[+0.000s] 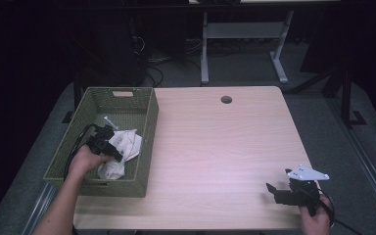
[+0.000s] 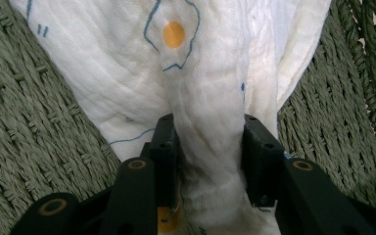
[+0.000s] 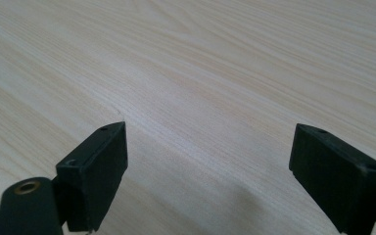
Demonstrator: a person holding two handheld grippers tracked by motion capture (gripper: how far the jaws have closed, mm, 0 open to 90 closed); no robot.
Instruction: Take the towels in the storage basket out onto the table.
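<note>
You've got no readable text, label, brand or number anywhere here. Closest thing to a sign: the white cloth (image 2: 210, 73) carries a print, a blue outline around an orange dot like a fried egg, plus a few short blue strokes near its edge. Basket (image 1: 147, 122) and table (image 1: 215, 147) bear no writing
</note>
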